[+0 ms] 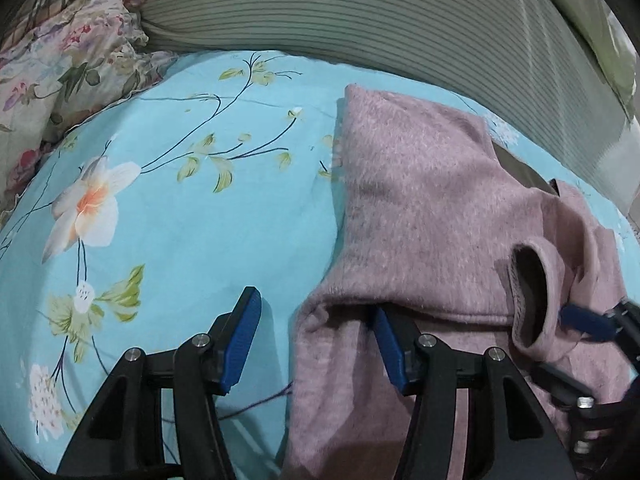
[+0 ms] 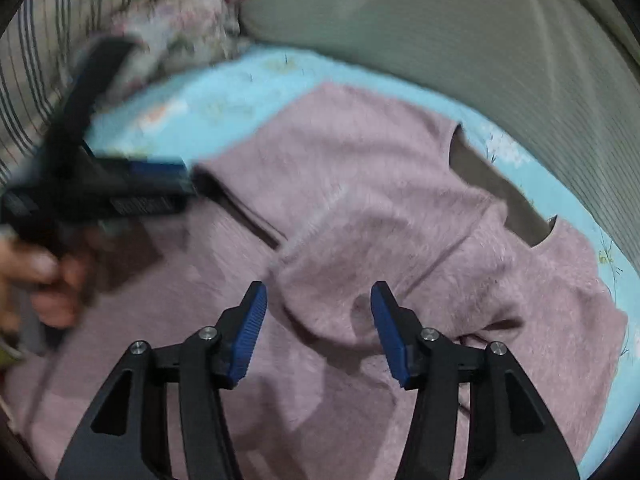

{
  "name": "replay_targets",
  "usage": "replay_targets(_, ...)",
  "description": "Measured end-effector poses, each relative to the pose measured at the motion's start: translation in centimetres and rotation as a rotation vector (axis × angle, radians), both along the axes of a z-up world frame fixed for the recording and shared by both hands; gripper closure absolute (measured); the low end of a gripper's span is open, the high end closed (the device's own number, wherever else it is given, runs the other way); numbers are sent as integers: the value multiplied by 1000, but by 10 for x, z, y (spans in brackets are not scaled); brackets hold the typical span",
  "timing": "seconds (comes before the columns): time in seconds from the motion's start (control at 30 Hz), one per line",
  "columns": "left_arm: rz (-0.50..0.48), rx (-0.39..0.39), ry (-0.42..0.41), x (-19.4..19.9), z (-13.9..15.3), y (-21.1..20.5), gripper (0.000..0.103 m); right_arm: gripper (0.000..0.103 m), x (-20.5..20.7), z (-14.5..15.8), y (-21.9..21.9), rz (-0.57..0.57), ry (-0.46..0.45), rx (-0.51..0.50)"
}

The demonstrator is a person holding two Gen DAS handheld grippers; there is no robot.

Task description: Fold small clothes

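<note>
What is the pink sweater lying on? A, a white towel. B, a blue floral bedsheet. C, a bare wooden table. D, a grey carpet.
B: the sweater is spread on a light blue sheet printed with flowers and leafy stems.

Fuzzy mauve-pink knit sweater (image 1: 420, 200) with a dark grey-brown neck lining; turquoise cotton bedsheet (image 1: 200, 220) printed with white-orange blossoms, pale green leaves and thin dark stems; beige floral-print quilt (image 1: 68, 56) in pink, purple and green; grey-green ribbed cushion (image 1: 360, 12); black gripper fingers (image 1: 240, 344) with blue pads.
</note>
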State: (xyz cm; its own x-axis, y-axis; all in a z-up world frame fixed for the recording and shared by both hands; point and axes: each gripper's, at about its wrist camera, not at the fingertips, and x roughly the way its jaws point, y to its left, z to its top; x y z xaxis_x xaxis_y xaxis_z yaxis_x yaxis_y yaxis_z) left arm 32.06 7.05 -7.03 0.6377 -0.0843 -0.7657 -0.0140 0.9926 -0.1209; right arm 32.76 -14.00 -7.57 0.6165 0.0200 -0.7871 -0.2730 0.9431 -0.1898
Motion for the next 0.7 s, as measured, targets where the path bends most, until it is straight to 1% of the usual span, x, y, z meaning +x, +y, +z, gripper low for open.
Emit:
replay_targets(0.03,4,-2,2,2,-1,1,45,89,0,-1,-6,-22,-6,-5)
replay_targets(0.07,7,-6,5,4,-2,2,45,96,-1,6,-19,-59,-14,47)
replay_targets(0.1,9,-11,6,5,-3,3,45,96,-4,14,-31,-88,-25,105)
replay_targets(0.13,11,-13,3,5,-3,4,45,96,-10,26,-46,-132,-54,159)
replay_targets(0.2,11,-8,-1,5,-2,3,45,96,-25,50,-75,-212,-108,229)
replay_targets(0.27,12,-9,-4,5,-2,2,45,96,-45,77,-114,-292,-175,338)
replay_targets(0.37,15,-12,-5,5,-3,3,44,96,-68,95,-162,-380,-232,397)
replay_targets(0.43,18,-13,-7,5,-3,3,44,94,-79,93,-197,-466,-234,414)
replay_targets(0.47,19,-16,-8,5,-3,3,44,93,-86,88,-221,-533,-217,440)
replay_targets(0.57,29,-32,-10,5,-3,7,44,93,-106,67,-260,-699,-150,462)
replay_targets(0.67,39,-45,-11,5,-3,9,44,93,-129,56,-274,-775,-144,489)
replay_targets(0.7,41,-46,-12,5,-3,9,44,93,-133,56,-275,-775,-145,497)
